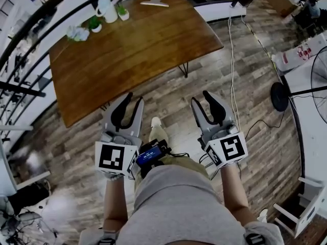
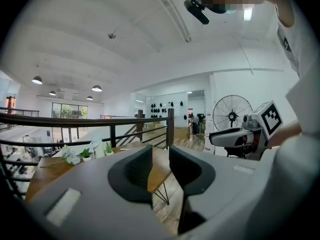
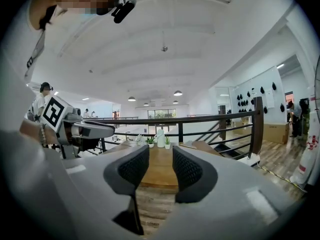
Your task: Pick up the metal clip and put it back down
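Black-white markers (image 1: 111,157) on left tongs (image 1: 134,98), right tongs (image 1: 202,97).

Table (image 1: 138,45) is sitting ahead, railing (image 3: 210,118) running behind it. Jug (image 1: 107,9) is standing near the far left corner, between two potted plants (image 1: 122,13). Flat item (image 1: 155,1) is lying at the far edge, right of them. Fan base (image 1: 280,96) is standing on the floor, right of the table. Left gripper (image 1: 134,100) and right gripper (image 1: 201,98) are hanging side by side over the floor, short of the near edge.
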`<state>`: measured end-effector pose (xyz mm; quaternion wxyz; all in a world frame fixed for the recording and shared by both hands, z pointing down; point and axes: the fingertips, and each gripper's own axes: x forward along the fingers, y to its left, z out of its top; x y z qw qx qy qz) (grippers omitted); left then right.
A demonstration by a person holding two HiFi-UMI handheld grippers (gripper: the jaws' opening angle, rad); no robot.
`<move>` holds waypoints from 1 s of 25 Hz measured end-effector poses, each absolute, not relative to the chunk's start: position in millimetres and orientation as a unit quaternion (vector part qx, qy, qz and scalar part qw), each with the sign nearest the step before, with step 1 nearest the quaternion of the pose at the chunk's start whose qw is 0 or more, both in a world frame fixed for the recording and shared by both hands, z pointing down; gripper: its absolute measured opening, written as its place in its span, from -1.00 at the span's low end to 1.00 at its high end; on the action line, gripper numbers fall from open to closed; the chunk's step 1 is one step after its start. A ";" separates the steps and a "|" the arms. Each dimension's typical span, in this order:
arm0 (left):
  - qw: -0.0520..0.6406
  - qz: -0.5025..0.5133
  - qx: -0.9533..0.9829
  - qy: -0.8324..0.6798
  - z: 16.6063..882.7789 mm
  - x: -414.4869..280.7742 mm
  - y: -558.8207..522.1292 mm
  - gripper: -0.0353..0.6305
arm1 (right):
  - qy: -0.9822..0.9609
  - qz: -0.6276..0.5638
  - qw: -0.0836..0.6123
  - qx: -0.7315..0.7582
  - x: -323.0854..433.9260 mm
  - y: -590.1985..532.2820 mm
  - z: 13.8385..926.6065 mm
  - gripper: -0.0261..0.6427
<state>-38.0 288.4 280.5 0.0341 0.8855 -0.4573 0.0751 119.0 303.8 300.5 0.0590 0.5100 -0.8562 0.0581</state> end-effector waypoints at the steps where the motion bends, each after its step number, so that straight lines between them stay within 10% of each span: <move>1: 0.035 0.076 0.886 -0.455 280.8 -40.3 278.1 -0.58 | -0.856 0.058 0.060 0.510 115.9 293.9 299.9 -0.51; 25: 0.037 0.074 0.901 -0.427 275.6 -66.6 113.5 -0.58 | -0.850 0.051 0.073 0.520 76.9 134.0 288.8 -0.51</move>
